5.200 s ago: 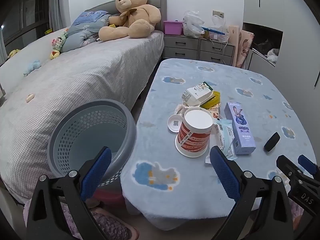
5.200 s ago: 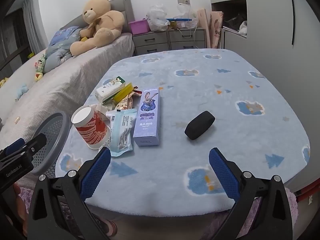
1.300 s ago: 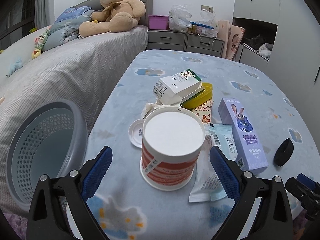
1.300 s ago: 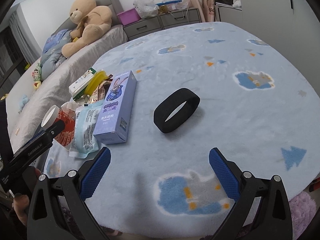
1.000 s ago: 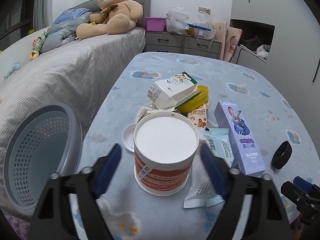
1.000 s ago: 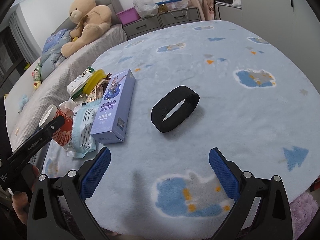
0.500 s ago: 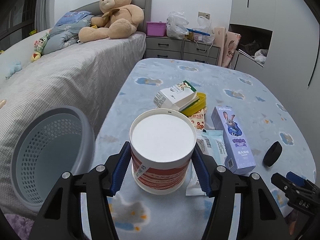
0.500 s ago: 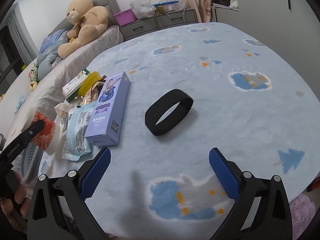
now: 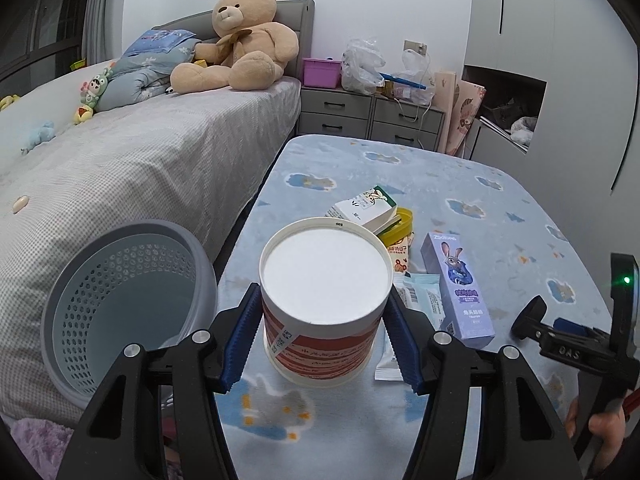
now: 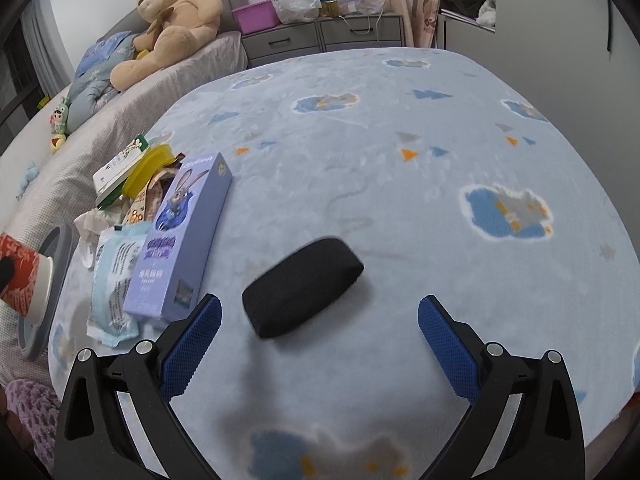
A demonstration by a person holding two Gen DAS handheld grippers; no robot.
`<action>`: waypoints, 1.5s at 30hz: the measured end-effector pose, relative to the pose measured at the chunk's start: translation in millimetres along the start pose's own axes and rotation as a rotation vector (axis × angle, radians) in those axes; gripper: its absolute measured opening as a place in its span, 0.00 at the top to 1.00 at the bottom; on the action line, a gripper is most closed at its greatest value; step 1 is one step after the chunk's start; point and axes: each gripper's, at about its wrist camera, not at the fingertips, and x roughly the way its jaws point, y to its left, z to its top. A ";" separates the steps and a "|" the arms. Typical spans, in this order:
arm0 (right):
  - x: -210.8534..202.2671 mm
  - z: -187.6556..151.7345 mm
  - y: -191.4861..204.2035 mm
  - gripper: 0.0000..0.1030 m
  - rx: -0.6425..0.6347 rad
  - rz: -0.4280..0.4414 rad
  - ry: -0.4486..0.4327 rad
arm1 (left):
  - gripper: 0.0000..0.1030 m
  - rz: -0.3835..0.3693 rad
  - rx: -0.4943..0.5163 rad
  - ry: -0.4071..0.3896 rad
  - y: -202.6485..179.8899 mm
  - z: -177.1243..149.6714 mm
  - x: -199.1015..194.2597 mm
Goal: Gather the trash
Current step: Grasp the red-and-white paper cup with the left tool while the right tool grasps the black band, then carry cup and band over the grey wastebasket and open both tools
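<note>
1. Clearly, the left tool (image 9: 323,336) was pinching the paper cup (image 9: 325,304) across its red-striped wall, one blue pad on each side just below the rim. The cup appeared lifted off the bench (image 9: 520,208), near the grey perforated basket (image 9: 120,300) standing beside the bed (image 9: 140,160).
2. Such a cup probably weighed very little, being thin paperboard with a sealed white top. Its wall would likely buckle under a hard squeeze, so a moderate grip close to the stiffer rim looked the safer hold.
3. The right tool (image 10: 318,334) hung spread wide above the bench, gripping nothing, with the black band (image 10: 303,287) lying between and just ahead of its fingers.
4. That band looked soft and flexible; it would probably flatten when pinched, so a grip across its middle seemed sensible.
5. The rest lay in a cluster on the bench: a purple rabbit box (image 10: 182,236), a pale blue packet (image 10: 114,276), a yellow lid (image 10: 148,170) and a small carton (image 9: 362,210). All appeared light.
</note>
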 end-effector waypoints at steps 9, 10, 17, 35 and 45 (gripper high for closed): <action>6.4 4.0 8.3 0.21 -0.059 -0.038 -0.027 | 0.43 -0.004 0.004 0.013 -1.1 -2.1 1.7; 6.3 3.5 9.4 0.26 -0.064 -0.041 -0.028 | 0.43 -0.004 0.003 0.014 -0.6 -2.6 1.9; 0.1 -3.0 17.1 0.64 -0.058 -0.026 -0.044 | 0.43 0.002 -0.011 0.032 8.6 -7.6 4.4; -37.4 2.1 54.7 0.83 -0.066 -0.038 -0.106 | 0.43 0.012 -0.061 0.020 66.6 -6.2 -3.0; -74.0 29.6 150.0 0.83 -0.202 0.110 -0.158 | 0.43 0.076 -0.054 -0.032 124.8 17.7 -13.3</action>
